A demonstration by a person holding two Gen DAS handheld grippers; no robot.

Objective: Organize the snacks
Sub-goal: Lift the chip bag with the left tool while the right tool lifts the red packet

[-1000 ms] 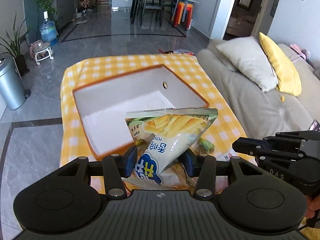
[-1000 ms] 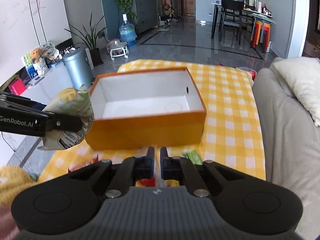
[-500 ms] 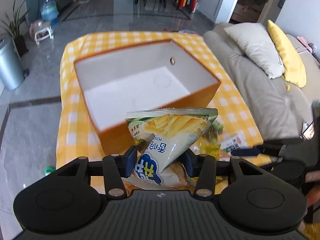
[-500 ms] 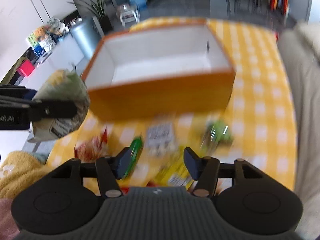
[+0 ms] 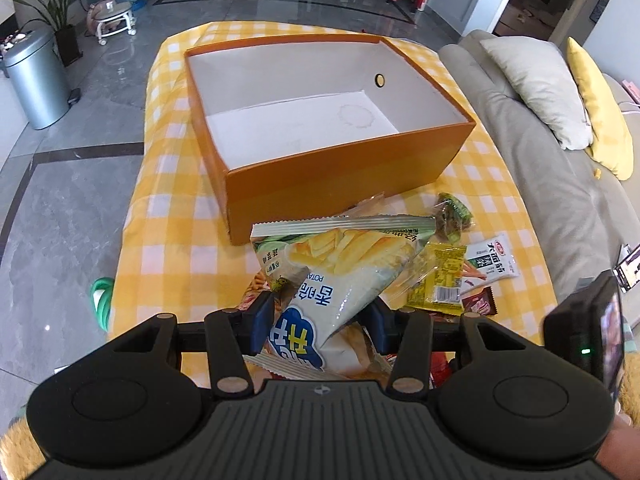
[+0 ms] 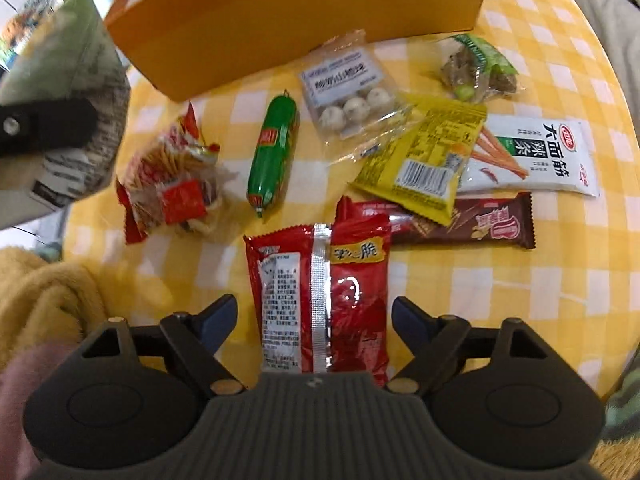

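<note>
My left gripper is shut on a potato chip bag and holds it above the snack pile, in front of the open orange box, which is empty with a white inside. My right gripper is open, its fingers either side of a red snack packet lying on the yellow checked cloth. The chip bag and the left gripper also show at the left edge of the right wrist view. The orange box stands beyond the pile.
On the cloth lie a green sausage, a cracker pack, a clear pack of white balls, a yellow packet, a white spicy-strip packet, a brown bar and a green-wrapped snack. A sofa is to the right.
My right gripper has opened and dropped low over the snack pile, onto the red packet. My left gripper has drawn back from above the box with the chip bag still held.
</note>
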